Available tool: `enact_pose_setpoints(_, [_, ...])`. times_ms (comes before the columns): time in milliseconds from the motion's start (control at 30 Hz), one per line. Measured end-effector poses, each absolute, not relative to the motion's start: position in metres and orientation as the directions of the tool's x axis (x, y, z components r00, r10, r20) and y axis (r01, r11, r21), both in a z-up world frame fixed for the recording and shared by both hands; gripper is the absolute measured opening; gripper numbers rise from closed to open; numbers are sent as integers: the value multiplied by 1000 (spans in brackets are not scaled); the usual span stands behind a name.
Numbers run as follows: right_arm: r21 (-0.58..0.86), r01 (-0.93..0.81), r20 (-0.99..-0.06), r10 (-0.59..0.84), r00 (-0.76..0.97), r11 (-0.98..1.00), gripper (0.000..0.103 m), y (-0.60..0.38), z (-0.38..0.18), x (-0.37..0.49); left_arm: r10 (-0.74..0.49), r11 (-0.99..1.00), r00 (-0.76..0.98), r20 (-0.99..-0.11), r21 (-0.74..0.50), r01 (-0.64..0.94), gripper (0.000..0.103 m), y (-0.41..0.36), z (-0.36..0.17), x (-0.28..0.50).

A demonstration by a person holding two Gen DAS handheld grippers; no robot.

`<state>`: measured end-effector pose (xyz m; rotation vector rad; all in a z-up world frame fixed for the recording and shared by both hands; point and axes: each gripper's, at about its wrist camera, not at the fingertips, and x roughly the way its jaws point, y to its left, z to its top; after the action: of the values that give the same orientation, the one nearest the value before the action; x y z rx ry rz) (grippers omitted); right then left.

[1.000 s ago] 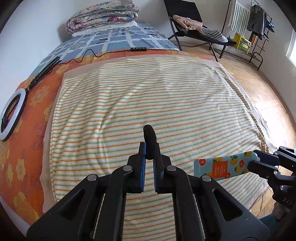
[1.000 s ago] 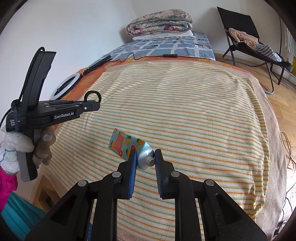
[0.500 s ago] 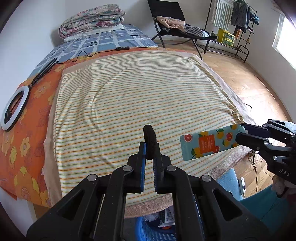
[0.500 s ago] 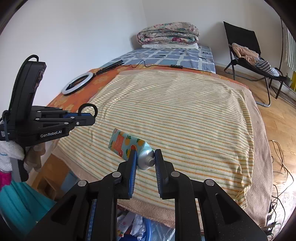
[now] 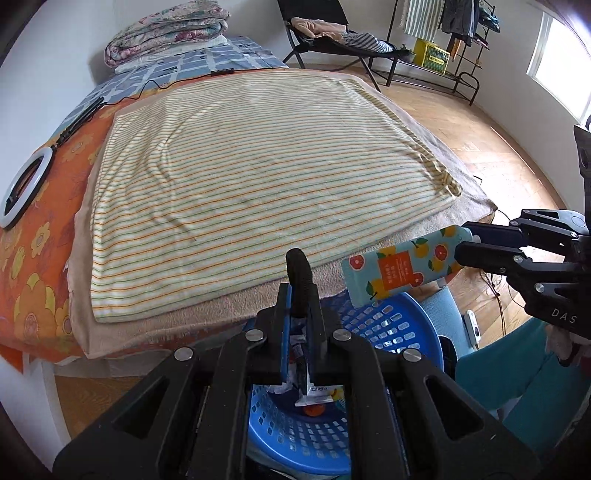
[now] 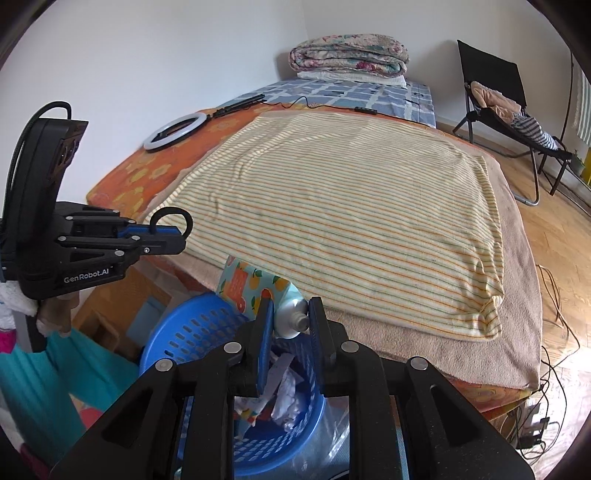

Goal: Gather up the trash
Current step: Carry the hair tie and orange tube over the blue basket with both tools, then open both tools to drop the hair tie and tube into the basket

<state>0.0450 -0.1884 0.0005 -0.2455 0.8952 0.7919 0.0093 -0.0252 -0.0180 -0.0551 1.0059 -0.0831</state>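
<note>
My left gripper (image 5: 301,295) is shut on a black hair tie (image 5: 300,275) that sticks up between its fingers; it also shows in the right wrist view (image 6: 173,218). My right gripper (image 6: 291,308) is shut on the neck of a light-blue tube with an orange fruit print (image 6: 255,286); the tube also shows in the left wrist view (image 5: 406,267). Both grippers hang over a blue perforated basket (image 5: 384,325) at the foot of the bed. The basket (image 6: 192,328) holds crumpled paper and wrappers (image 6: 286,391).
The bed, covered with a striped blanket (image 5: 258,166), fills the view ahead. A ring light (image 5: 22,192) lies on the orange sheet at the left. Folded quilts (image 5: 166,33) sit at the bed's head. A black chair (image 5: 332,33) and cables on the wood floor (image 6: 550,288) are to the right.
Both grippers have pulled back from over the bed, past its foot edge, and now hang above the blue basket, still holding the hair tie and the tube.
</note>
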Motion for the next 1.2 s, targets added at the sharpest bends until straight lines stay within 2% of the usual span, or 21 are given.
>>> enact_pose_setpoints(667, [104,-723,-849,440,294,683,17,-188,-52,2,-127,992,379,-916,-108,71,5,-45,-95,-34])
enact_pose_setpoints(1200, [171,-687,-875,430,223,706,18,-189,-74,7,-113,993,325,-939,-102,53,5,-45,-118,-34])
